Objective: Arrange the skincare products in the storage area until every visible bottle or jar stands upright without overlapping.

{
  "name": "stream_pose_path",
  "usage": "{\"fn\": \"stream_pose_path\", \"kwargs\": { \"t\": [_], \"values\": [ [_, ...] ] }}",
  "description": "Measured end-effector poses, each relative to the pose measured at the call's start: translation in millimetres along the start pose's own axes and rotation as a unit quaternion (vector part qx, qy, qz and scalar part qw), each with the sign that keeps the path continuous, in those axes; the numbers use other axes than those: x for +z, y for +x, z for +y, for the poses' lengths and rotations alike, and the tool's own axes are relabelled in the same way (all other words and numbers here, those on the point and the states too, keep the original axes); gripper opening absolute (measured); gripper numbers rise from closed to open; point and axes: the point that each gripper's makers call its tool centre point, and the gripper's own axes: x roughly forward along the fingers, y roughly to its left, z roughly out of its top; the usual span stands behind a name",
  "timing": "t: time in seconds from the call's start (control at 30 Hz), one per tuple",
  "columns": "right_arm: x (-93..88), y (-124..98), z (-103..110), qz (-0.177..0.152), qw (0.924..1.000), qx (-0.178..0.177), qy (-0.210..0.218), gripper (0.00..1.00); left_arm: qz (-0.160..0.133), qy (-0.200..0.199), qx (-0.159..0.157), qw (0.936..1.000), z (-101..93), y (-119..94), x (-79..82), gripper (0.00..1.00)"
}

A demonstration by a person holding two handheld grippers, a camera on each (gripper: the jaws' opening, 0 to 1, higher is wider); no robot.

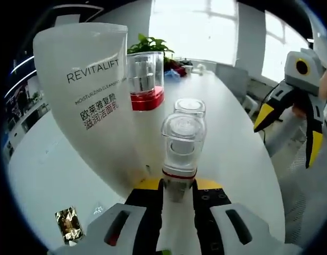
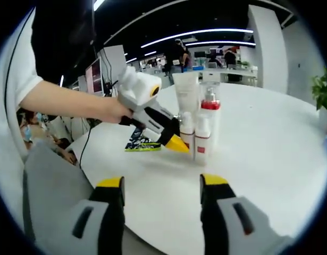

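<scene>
— Skincare products are standing in a tight cluster on the white counter [image 2: 269, 159], aren't they? What is sitting biggest in the left gripper view?

— The REVITALIFT tube [image 1: 91, 95], white and upright on its cap, is rising just left of the left tongs [image 1: 177, 199]. Behind it a clear-capped bottle with a red band [image 1: 146, 79] is standing upright too.

— And what are the left tongs doing?

— Their jaws are closing on the base of a small clear-capped bottle [image 1: 182, 146], gripping it near its thin red ring while it is standing upright on the counter. Another clear cap [image 1: 189, 107] is peeking out directly behind it.

— How is the right gripper view showing it?

— The left tongs [image 2: 179, 142] are reaching in from the left, held by a person's hand [image 2: 107, 110], with the yellow tips touching the group. The tall tube [image 2: 187, 91] is standing at the back, the red-banded bottle [image 2: 210, 106] beside it, and two small white bottles [image 2: 200, 138] are standing in front.

— And the right tongs?

— The right tongs [image 2: 162, 199] are hanging wide open, holding nothing, well apart from the cluster. They are also showing at the right edge of the left gripper view [image 1: 288, 133].

— Anything smaller?

— A small printed packet [image 2: 142, 143] is lying flat on the counter, near the left tongs
</scene>
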Motion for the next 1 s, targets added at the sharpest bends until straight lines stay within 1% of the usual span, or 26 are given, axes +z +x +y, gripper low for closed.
{"fn": "stream_pose_path", "kwargs": {
  "t": [0.47,0.73,0.87,0.93,1.0],
  "values": [
    [5.7,-7.1,5.2,-0.007,0.9999,0.000,-0.009,0.59,0.017,-0.003,0.018,0.9997,-4.2,-17.0,-6.0,0.27],
    [16.5,-9.0,8.4,-0.019,0.9996,0.003,-0.022,0.61,0.018,-0.019,0.039,0.9989,-9.4,-36.8,-11.6,0.37],
    [18.4,-9.3,11.3,-0.020,0.9994,0.006,-0.029,0.63,0.018,-0.028,0.050,0.9982,-12.1,-45.9,-15.5,0.41],
    [18.8,-10.4,12.5,-0.019,0.9993,0.008,-0.032,0.63,0.021,-0.038,0.058,0.9974,-15.1,-52.2,-19.7,0.44],
    [19.1,-11.9,13.2,-0.019,0.9992,0.009,-0.035,0.64,0.024,-0.045,0.058,0.9970,-19.1,-56.0,-22.9,0.48]
  ]
}}
